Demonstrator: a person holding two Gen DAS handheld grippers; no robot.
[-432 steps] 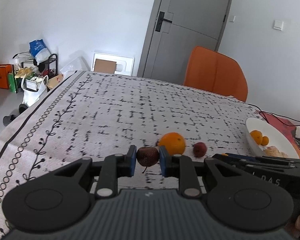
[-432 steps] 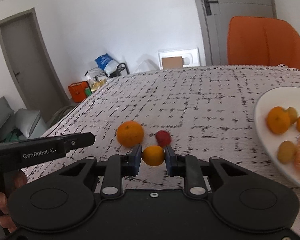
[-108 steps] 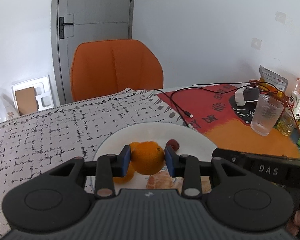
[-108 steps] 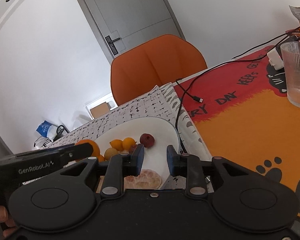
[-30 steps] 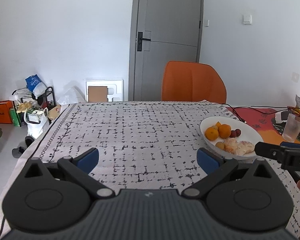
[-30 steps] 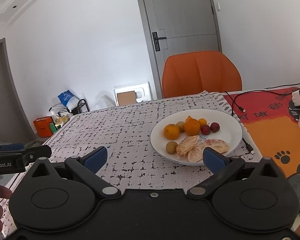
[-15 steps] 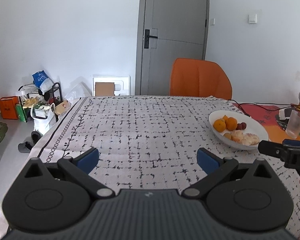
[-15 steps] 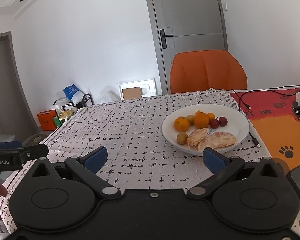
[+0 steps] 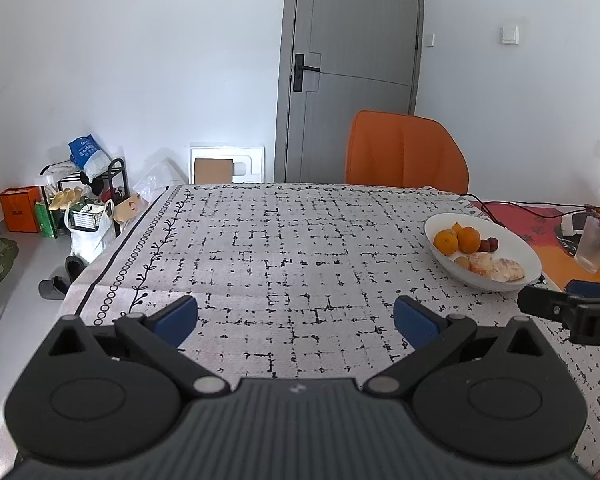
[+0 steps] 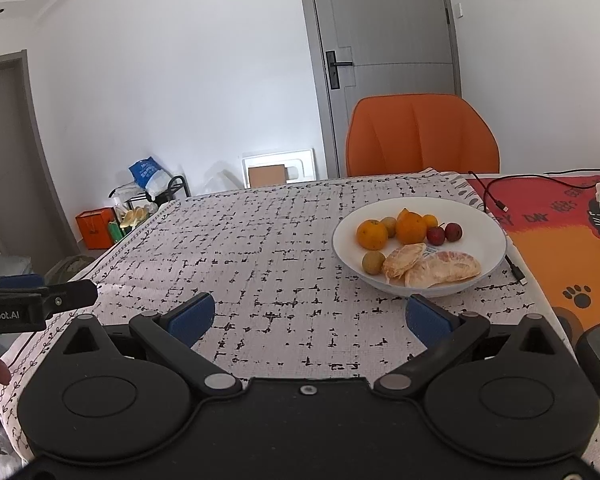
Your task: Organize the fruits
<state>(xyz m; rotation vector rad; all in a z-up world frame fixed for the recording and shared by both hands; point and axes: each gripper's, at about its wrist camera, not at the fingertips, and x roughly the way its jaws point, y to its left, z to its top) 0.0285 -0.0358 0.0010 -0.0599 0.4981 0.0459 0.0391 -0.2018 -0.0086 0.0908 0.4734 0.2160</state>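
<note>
A white plate [image 10: 488, 236] stands on the patterned tablecloth [image 10: 260, 264] at the right. It holds two oranges [image 10: 371, 234], small yellow and red fruits [image 10: 453, 231] and peeled citrus segments [image 10: 440, 266]. The plate also shows in the left wrist view [image 9: 528, 264]. My left gripper [image 9: 296, 318] is open and empty, held back above the near cloth. My right gripper [image 10: 308, 318] is open and empty, short of the plate. Each gripper's side shows at the edge of the other's view.
An orange chair [image 10: 422, 136] stands at the table's far side before a grey door [image 9: 356, 68]. A red and orange mat [image 10: 572, 240] with cables and a glass [image 9: 594, 246] lies at the right. Bags and a rack [image 9: 80, 196] stand on the floor at the left.
Both grippers have drawn back a little further from the plate over the last second, staying open. Earlier each carried fruit to the plate and let it go.
</note>
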